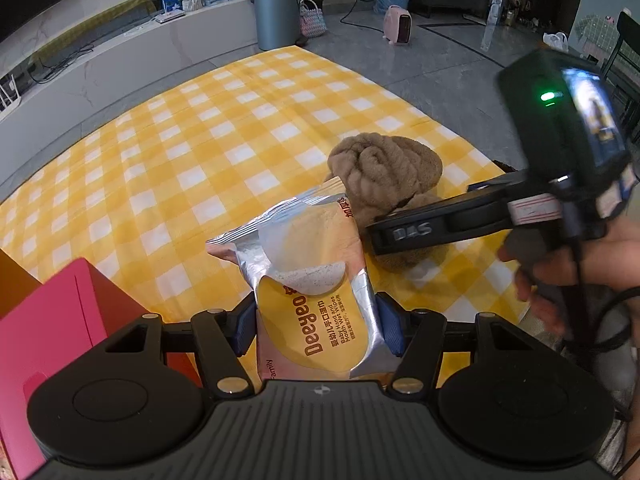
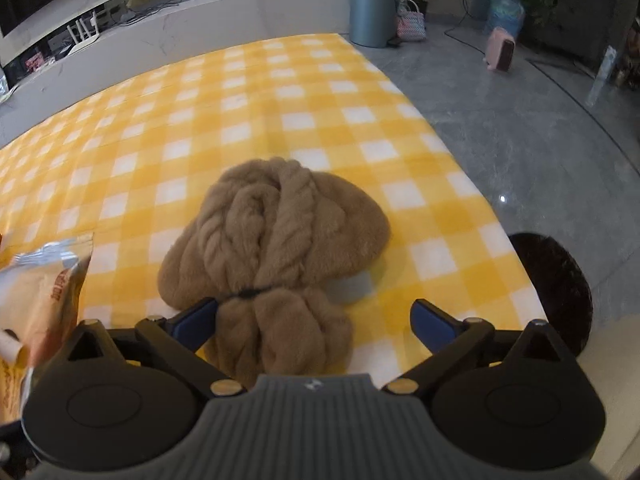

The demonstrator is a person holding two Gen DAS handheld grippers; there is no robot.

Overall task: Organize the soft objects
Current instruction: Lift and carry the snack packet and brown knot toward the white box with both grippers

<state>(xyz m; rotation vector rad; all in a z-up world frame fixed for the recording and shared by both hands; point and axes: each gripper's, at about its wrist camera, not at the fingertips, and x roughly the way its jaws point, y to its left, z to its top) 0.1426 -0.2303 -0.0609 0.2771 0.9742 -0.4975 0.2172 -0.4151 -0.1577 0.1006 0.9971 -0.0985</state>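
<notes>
My left gripper (image 1: 316,330) is shut on a silver and yellow pack of baby wet wipes (image 1: 316,280), its blue pads pressing both sides of the pack. The pack's far end shows at the left edge of the right wrist view (image 2: 44,280). A tan fluffy bundle tied with a black band (image 2: 280,248) lies on the yellow checked cloth (image 2: 240,112). My right gripper (image 2: 316,320) stands open over the bundle's near end, left pad beside the fur, right pad apart from it. From the left wrist view, the right gripper (image 1: 384,236) reaches over the bundle (image 1: 384,168).
A pink box (image 1: 52,320) sits at the left by the left gripper. A dark round object (image 2: 556,288) lies off the cloth's right edge. Grey floor, a bin (image 2: 374,8), a pink heater (image 2: 500,54) and a low white ledge lie beyond the cloth.
</notes>
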